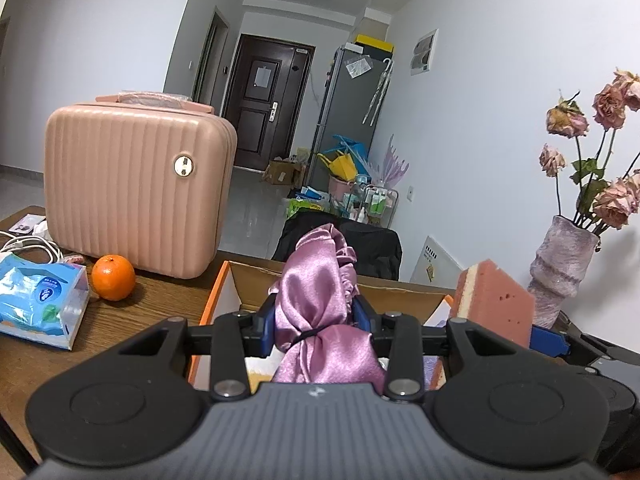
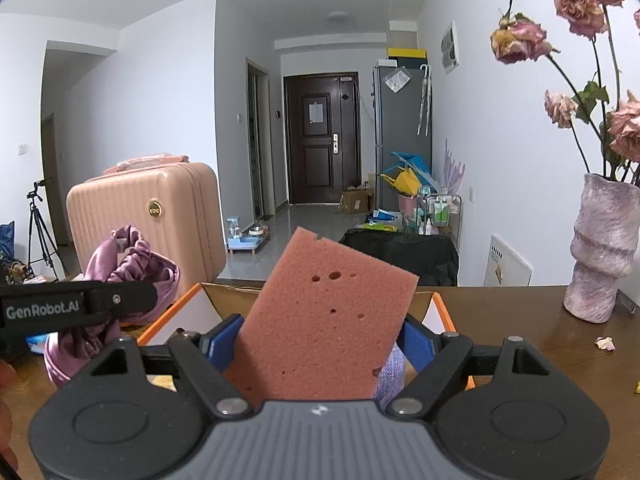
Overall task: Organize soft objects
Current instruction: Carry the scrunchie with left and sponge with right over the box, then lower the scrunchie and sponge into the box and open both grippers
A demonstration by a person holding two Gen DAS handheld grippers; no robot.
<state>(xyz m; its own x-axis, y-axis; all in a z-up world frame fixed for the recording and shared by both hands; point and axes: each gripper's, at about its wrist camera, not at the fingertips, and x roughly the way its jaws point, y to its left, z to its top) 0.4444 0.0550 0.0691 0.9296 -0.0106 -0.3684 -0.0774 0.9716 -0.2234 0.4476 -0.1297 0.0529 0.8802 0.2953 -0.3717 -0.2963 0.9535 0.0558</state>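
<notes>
Left wrist view: left hand-held gripper point(image 1: 316, 316) pinched satin scrunchie-style bonnet point(image 1: 320, 292) at its tied waist, raised over the orange-rimmed cardboard box point(image 1: 224, 284) on the bench point(image 1: 160, 300), presumably for dropping in. Long axis ran away from camera, ruffled end up.

Right wrist view: right hand-held gripper point(image 2: 320, 344) spread wide yet clamped on pink sponge point(image 2: 328, 312) by its side edges, above same box. Broad face toward camera, long axis upward, tilted slightly right.

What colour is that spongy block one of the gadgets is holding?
The sponge is salmon pink, with a pale cream layer along one edge; the pink face shows best in the right wrist view.
</notes>
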